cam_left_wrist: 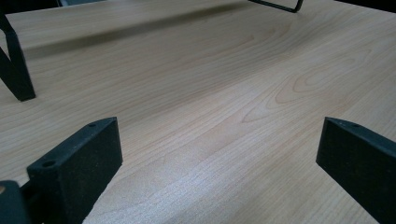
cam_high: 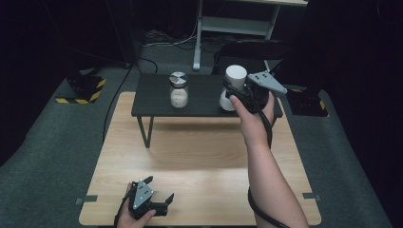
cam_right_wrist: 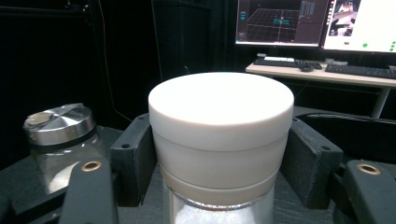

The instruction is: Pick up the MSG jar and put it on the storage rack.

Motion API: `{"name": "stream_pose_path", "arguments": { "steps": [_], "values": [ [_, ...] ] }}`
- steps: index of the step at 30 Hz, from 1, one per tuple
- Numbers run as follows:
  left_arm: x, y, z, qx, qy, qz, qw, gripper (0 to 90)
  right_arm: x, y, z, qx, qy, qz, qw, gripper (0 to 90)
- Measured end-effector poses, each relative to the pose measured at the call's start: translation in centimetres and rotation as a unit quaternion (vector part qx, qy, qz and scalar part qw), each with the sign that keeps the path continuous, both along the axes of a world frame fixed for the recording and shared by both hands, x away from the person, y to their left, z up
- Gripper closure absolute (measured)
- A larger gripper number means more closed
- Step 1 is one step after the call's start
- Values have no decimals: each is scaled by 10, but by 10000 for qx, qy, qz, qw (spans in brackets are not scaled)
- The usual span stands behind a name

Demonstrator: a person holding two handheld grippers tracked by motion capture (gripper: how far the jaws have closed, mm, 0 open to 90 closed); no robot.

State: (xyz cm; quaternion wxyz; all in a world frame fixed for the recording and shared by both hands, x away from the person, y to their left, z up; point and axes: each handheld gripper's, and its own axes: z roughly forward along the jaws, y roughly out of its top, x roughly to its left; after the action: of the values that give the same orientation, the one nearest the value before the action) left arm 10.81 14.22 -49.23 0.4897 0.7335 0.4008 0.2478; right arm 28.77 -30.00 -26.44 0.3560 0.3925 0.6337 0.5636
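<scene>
Jars sit on a low black shelf (cam_high: 157, 107) that stands on the far part of the wooden surface (cam_high: 199, 156), and that shelf is the landmark for everything in the high view: a metal-lidded jar (cam_high: 178, 90) stands at the shelf's left-middle, while the white-capped jar (cam_high: 233, 86) is over its right part, clasped by the right gripper (cam_high: 236, 92) around the cap. Well in front of the shelf, near the surface's front edge, the left gripper (cam_high: 159, 192) rests with its jaws spread and nothing between them. Left gripper view — bare wood grain lies between the two wide-apart pads (cam_left_wrist: 77, 161), and one leg of the shelf (cam_left_wrist: 16, 70) stands at the upper left; this gripper is idle and holds nothing. Right gripper view — the white-capped jar (cam_right_wrist: 221, 135) sits squarely between the pads (cam_right_wrist: 135, 158), which press on both sides of the white cap, with the glass body and its white powder just below; the metal-lidded jar (cam_right_wrist: 60, 140) stands to its left on the shelf. To carry this step well, I would keep the jar upright and the squeeze steady, since the hold is on the cap rather than the glass, and move it slowly, clear of its neighbour, setting it down flat before easing the jaws apart.
</scene>
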Motion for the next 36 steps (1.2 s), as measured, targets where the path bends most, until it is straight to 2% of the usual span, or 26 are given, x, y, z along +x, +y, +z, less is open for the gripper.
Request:
{"name": "stream_pose_path", "arguments": {
  "steps": [9, 13, 17, 21, 28, 30, 36],
  "values": [
    [0, 0, 0, -19, 7, 6, 10000, 2, 12, 8, -2, -129, -15, -26, 9999, 339],
    [0, 1, 0, -24, 5, 2, 10000, 3, 20, 11, -7, -88, 42, -51, 9999, 339],
    [0, 1, 0, -42, 10, 2, 10000, 2, 23, 14, -11, -125, -49, -25, 9999, 339],
    [0, 2, 0, -46, 14, -8, 10000, 3, 28, 18, -10, -135, 10, -13, 9999, 339],
    [0, 3, -1, -98, 30, -14, 9999, 2, 33, 23, -16, -31, 126, -56, 9999, 339],
    [0, 3, -1, -101, 28, -18, 9999, 2, 34, 22, -20, 46, 100, -74, 9999, 339],
    [0, 3, -1, -99, 26, -16, 9999, 2, 34, 21, -21, 61, 84, -74, 9999, 339]
  ]
}}
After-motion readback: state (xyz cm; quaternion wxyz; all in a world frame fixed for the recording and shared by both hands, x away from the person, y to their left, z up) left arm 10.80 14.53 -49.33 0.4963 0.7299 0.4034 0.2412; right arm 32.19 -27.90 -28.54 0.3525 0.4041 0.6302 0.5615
